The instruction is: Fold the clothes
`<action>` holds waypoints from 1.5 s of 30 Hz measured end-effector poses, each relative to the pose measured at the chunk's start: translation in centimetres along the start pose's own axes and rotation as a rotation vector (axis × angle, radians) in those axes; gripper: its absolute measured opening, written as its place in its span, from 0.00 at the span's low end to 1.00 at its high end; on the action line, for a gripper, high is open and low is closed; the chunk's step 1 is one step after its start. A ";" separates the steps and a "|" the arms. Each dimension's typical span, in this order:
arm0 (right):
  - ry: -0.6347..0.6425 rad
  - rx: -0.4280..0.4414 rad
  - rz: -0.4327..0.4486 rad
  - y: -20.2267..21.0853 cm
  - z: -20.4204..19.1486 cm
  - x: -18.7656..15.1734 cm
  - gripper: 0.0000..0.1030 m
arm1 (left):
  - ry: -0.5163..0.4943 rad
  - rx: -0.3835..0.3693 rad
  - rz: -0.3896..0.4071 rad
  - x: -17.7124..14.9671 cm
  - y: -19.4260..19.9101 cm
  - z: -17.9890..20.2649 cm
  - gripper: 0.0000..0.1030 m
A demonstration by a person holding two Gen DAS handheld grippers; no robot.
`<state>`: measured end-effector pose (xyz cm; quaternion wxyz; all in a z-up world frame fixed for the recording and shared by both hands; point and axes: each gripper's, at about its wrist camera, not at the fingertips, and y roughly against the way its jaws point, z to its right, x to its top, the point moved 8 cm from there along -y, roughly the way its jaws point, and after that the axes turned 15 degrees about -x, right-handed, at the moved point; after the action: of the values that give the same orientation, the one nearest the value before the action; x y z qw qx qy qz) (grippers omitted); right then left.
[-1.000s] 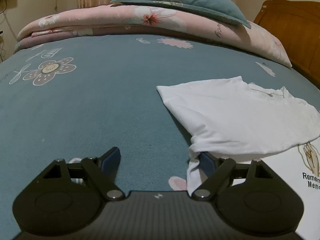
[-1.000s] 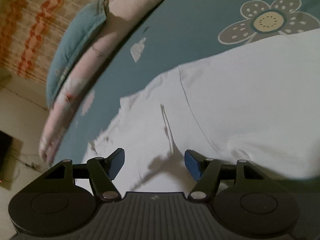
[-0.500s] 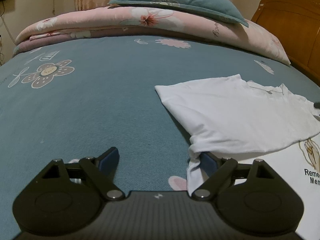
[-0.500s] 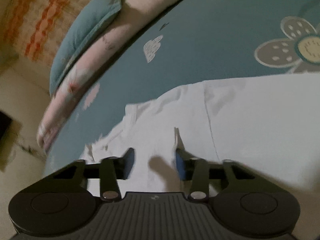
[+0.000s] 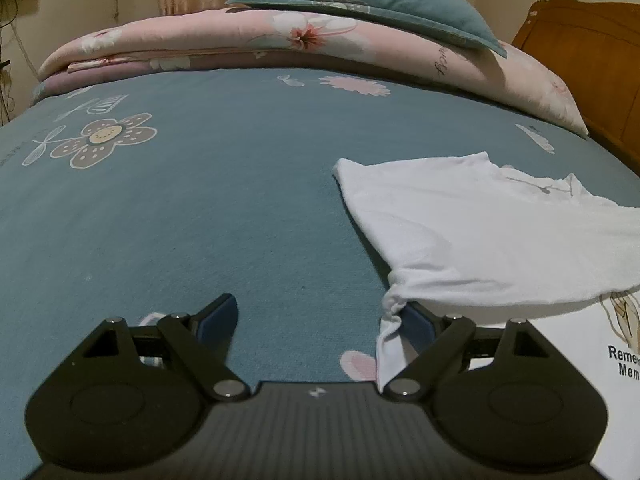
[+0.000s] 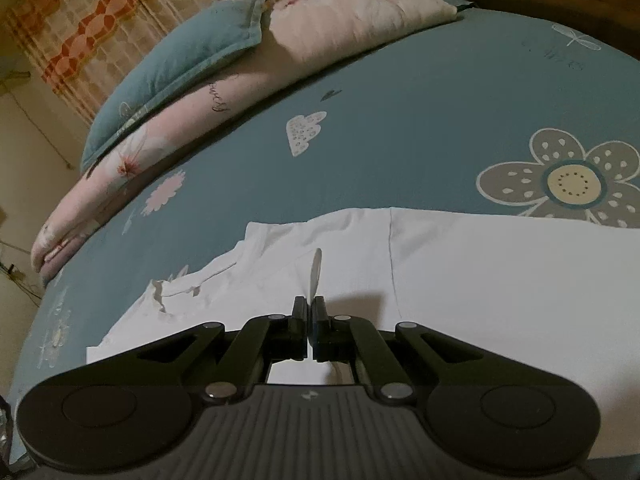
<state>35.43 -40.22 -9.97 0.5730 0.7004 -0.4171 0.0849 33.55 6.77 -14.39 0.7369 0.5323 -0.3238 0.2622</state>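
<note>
Soft matt white cloth shirt (image 5: 472, 232), woven teal bedsheet (image 5: 224, 200), glossy wooden headboard (image 5: 592, 60).

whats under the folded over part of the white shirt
Under the folded flap of the white shirt lies its printed front, part of a hand drawing and lettering showing; the rest is covered. Below it is the blue bedsheet.

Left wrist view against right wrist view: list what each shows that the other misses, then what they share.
Only the left wrist view: the open left hand-held gripper, the shirt's printed graphic, the wooden headboard.

Only the right wrist view: the right hand-held gripper shut on a fold of shirt, the orange-patterned curtain.

Both: white T-shirt, teal bedsheet, pink quilt, teal pillow.
</note>
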 end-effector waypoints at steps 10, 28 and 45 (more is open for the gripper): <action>-0.030 -0.087 -0.031 -0.9 2.0 -1.9 0.02 | 0.021 -0.012 -0.003 0.1 0.0 -0.2 0.85; 0.442 0.178 -0.012 5.2 -17.7 -5.5 0.09 | 0.445 -0.344 -0.006 3.1 3.8 -2.5 0.85; 0.838 0.232 -0.140 -3.0 -35.2 -18.8 0.04 | 0.475 -0.306 0.015 2.1 3.8 -7.4 0.85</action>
<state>38.14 -0.32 -11.79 0.6146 0.6918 -0.0880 0.3687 33.64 15.07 -12.15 0.8621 0.3360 -0.1817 0.3331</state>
